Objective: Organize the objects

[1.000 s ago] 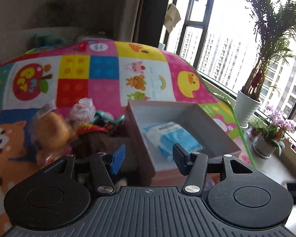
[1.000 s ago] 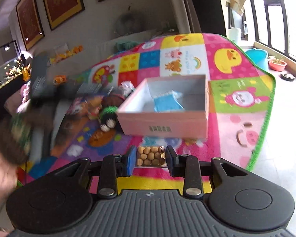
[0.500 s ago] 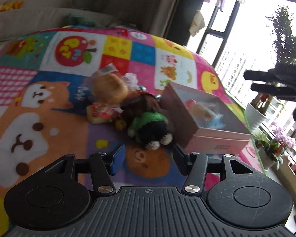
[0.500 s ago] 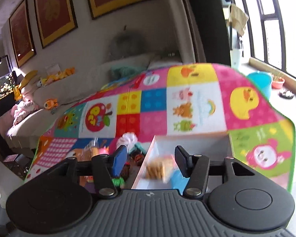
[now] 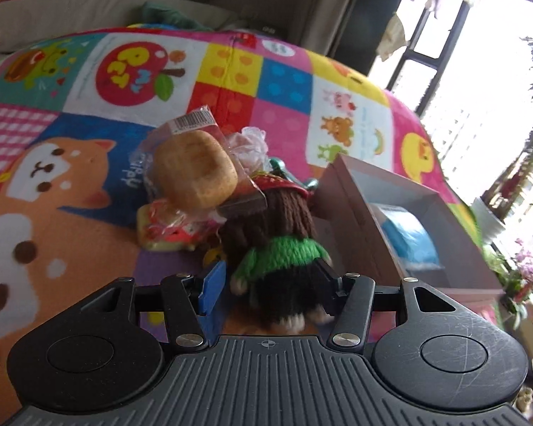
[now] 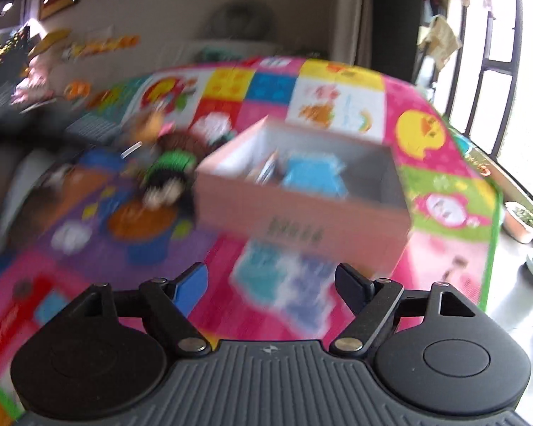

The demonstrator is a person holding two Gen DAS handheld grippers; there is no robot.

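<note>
Toys lie heaped on the play mat just left of the pink box; the knitted doll is nearest. The left gripper has its jaws spread around the doll's lower body, though whether the right pad touches is hidden behind the wool. The right gripper is opening with nothing between its jaws. Blur smears the right wrist view, so beside the blue packet the box's contents are unreadable

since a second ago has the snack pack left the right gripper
Yes. The right gripper, jaws opening, holds nothing now over the mat; a blurred pack lies inside the pink box.
</note>
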